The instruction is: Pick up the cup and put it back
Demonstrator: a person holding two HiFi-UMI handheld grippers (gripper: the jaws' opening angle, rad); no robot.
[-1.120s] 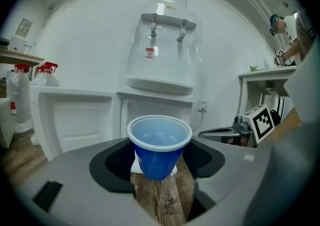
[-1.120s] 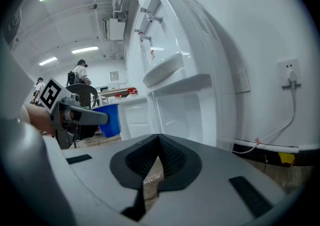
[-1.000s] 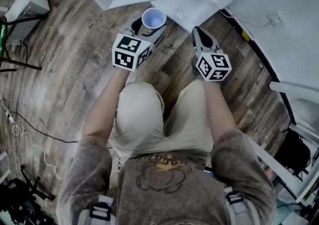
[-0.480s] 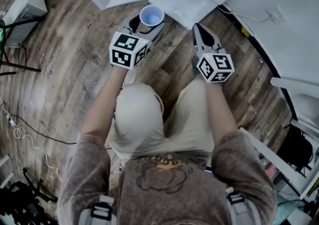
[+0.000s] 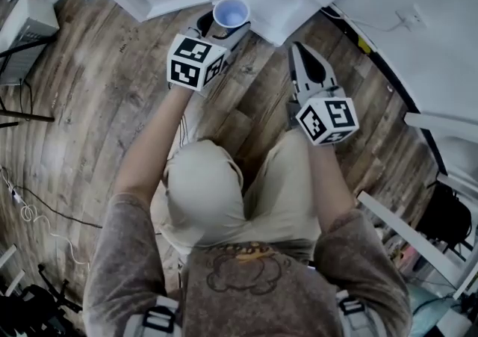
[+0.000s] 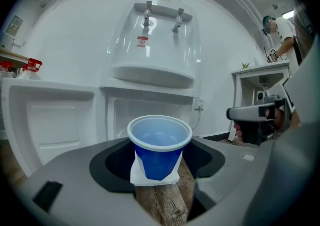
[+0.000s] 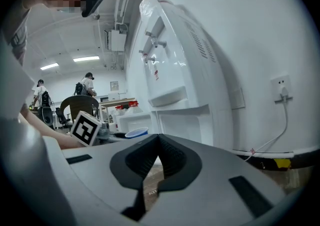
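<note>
On the left, the left gripper (image 5: pixel 222 29) has its jaws spread wide and pressed against the sides of the blue cup (image 6: pixel 159 147). It holds the cup upright above the wooden floor (image 5: pixel 112 89), near the front of the white water dispenser (image 6: pixel 155 44). To the right, apart from the cup, the right gripper (image 5: pixel 300 50) has its jaws closed together with nothing between them.

Blue plastic cup (image 6: pixel 160 145), white rim, pale inside, looks empty. Upright, mouth up. Clamped at its sides between the jaws of the left claw (image 5: pixel 226 23), hanging clear of the wood floor (image 5: pixel 112 89), close to the white water dispenser (image 6: pixel 155 44).
</note>
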